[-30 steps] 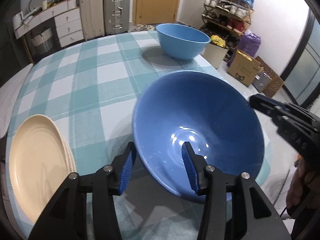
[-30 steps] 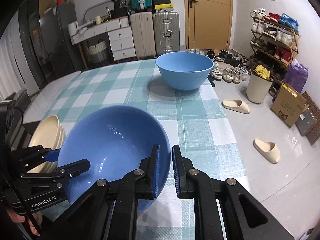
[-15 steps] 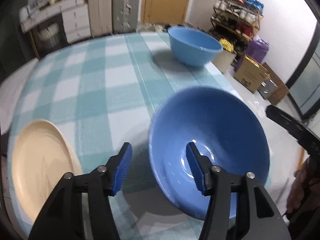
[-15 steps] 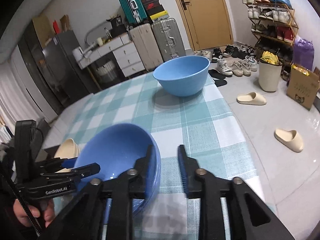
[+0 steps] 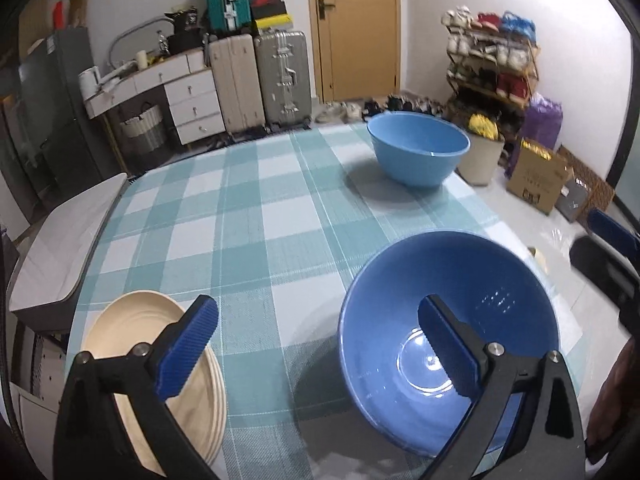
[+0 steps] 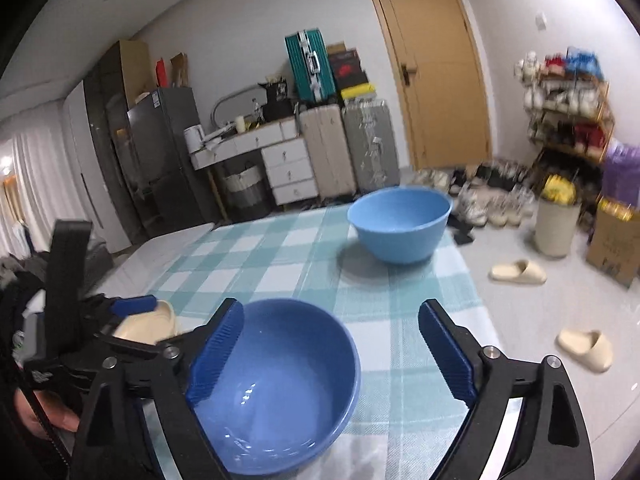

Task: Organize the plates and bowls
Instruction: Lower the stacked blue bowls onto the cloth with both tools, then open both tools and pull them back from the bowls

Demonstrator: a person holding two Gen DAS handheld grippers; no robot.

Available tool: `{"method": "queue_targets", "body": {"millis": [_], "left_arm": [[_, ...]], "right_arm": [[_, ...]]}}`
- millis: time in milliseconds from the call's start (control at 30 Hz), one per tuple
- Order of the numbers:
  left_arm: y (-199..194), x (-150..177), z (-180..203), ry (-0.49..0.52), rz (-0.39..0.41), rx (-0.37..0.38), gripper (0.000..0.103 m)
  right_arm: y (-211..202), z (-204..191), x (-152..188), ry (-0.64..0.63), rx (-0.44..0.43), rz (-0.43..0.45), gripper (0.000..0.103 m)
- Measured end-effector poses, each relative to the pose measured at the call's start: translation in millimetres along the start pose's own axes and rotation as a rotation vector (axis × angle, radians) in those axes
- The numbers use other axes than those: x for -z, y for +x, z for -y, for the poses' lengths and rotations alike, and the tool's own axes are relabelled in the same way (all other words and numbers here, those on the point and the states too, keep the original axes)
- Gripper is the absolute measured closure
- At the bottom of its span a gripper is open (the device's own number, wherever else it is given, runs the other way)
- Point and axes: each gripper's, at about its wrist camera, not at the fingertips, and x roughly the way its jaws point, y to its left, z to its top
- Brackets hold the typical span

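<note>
With both my claws, left (image 5: pixel 316 350) and right (image 6: pixel 330 354), opening and pinching nothing, the near bowl (image 5: pixel 448 340) sits on the desk (image 5: pixel 248 216) at 5 o'clock; I'd back out clear of its rim.

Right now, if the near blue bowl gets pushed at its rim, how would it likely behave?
The near bowl looks rigid and glossy, so pads may slip. Its narrow base under a wide rim suggests tipping. It probably slides poorly on the woven cloth.
</note>
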Motion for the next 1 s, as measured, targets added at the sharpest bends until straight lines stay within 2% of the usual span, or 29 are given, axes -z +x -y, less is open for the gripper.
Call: {"method": "queue_targets", "body": {"millis": [67,300,533,767,1000], "left_arm": [[-5,2,-2,-0.014,0.005,-0.015,0.002],[-28,14,-10,-0.071,0.038,0.006,0.001],[-55,30,-8,-0.065,0.054,0.001,0.0],[-78,37,-15,-0.109,0.064,0.036,0.0],[-98,41,-12,-0.099,0.102,0.058,0.0]], "right_arm": [[-4,-9,1,-0.031,0.026,0.013,0.004],[-25,-29,5,-0.049,0.033,0.036,0.002],[-55,-52,14,-0.079,0.054,0.043,0.002],[-87,-62,16,-0.067,0.079,0.051,0.002],[-113,-67,15,-0.083,0.117,0.064,0.002]]}}
